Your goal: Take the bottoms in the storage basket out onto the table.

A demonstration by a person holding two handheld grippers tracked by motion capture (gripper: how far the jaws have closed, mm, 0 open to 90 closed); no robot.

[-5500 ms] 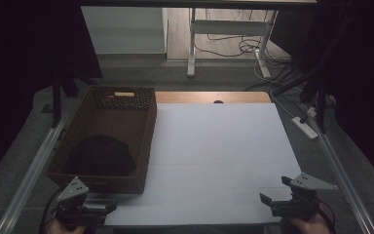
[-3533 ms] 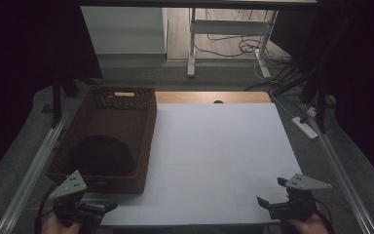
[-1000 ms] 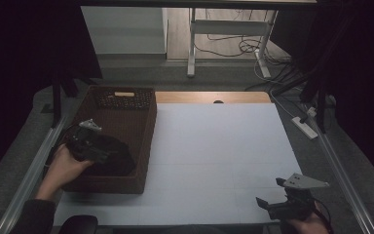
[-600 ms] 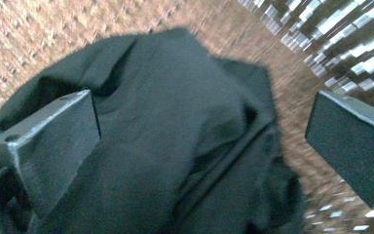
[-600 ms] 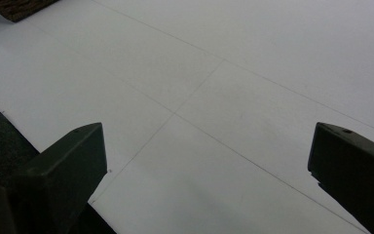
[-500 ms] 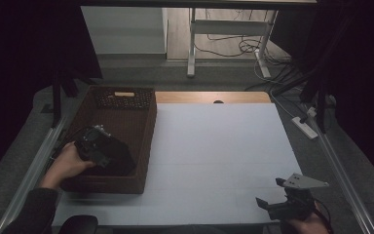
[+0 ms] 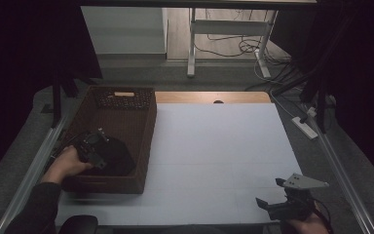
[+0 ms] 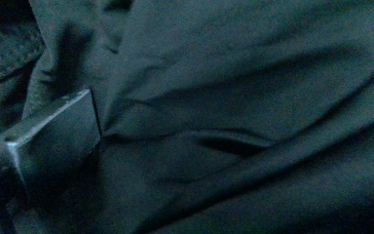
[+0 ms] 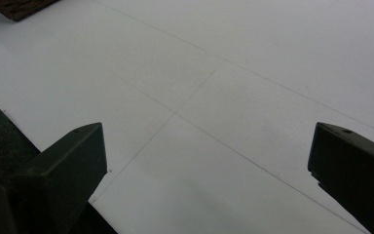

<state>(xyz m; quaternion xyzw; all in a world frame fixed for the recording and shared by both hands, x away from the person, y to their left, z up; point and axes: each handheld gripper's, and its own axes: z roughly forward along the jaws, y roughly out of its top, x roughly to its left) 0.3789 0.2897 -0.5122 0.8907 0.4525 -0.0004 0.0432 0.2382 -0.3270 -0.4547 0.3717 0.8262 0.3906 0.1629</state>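
A brown wicker basket stands on the left of the table, with a dark cloth bundled in its near half. My left gripper is inside the basket, down against the cloth. In the left gripper view its jaws are wide apart and open, with folds of the dark cloth lying between them. My left gripper is not closed on the fabric. Near the front right edge, my right gripper hovers just above the white table sheet. In its own view the right gripper is open with nothing between the jaws.
A corner of the basket shows at the top left of the right gripper view. A power strip and cables lie off the table's right edge. Metal rails run along both sides. A desk frame stands behind the table.
My left gripper has left the table's front edge, gone into the basket and lowered onto the dark cloth. The right gripper has stayed almost still.
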